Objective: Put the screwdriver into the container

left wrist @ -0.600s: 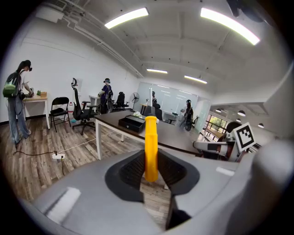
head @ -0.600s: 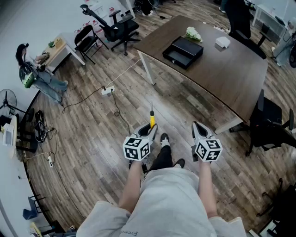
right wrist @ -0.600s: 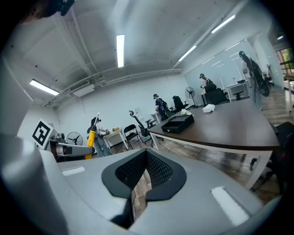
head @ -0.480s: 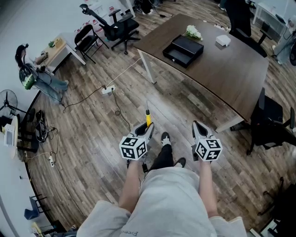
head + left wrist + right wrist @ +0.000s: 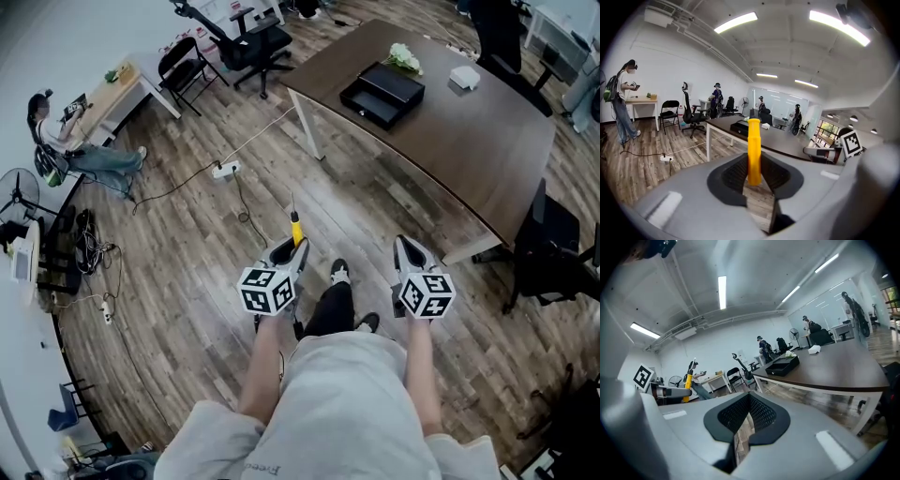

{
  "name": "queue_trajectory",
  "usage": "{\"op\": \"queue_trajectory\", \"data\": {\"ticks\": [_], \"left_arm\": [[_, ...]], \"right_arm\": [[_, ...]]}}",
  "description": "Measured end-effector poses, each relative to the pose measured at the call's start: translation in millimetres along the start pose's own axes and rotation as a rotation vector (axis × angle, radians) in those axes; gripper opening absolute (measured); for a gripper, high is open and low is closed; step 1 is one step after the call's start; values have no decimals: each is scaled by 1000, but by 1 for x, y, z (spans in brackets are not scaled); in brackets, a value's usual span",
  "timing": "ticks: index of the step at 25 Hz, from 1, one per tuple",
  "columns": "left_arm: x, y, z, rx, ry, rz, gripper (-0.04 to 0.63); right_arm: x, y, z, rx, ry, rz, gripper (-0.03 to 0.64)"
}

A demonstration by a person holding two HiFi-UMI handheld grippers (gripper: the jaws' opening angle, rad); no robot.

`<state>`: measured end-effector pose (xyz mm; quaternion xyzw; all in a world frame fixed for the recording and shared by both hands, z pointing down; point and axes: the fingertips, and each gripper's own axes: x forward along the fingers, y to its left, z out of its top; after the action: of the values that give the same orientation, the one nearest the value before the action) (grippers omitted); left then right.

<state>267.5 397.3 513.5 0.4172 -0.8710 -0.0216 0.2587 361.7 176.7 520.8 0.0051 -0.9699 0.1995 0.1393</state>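
Note:
My left gripper (image 5: pixel 288 251) is shut on a yellow-handled screwdriver (image 5: pixel 296 231), held over the wooden floor with its thin metal shaft pointing away from me. In the left gripper view the yellow handle (image 5: pixel 753 150) stands upright between the black pads of the left gripper (image 5: pixel 753 163). The container, a black open box (image 5: pixel 382 94), rests on the dark brown table (image 5: pixel 469 141) ahead, well beyond both grippers. It also shows as the black box (image 5: pixel 783 365) in the right gripper view. My right gripper (image 5: pixel 406 249) is shut with nothing in it, level with the left one.
A white object (image 5: pixel 464 78) and white flowers (image 5: pixel 406 58) lie on the table near the box. Black chairs (image 5: pixel 553 244) stand at the table's right side. A power strip with cables (image 5: pixel 225 170) lies on the floor to the left. A person (image 5: pixel 66 141) stands by a small desk at far left.
My left gripper with the screwdriver has drifted a little to the left. The head view has shifted, so the table and box sit slightly higher in it. The right gripper holds about the same spot.

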Motion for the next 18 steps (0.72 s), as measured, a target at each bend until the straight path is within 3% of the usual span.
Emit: {"op": "queue_trajectory", "data": {"ticks": [8, 18], "left_arm": [[45, 24, 24, 4, -3, -16, 140], [168, 26, 73, 17, 43, -141, 140]], "right_arm": [[18, -10, 20, -7, -56, 24, 2], [53, -99, 53, -12, -29, -151, 2]]}}
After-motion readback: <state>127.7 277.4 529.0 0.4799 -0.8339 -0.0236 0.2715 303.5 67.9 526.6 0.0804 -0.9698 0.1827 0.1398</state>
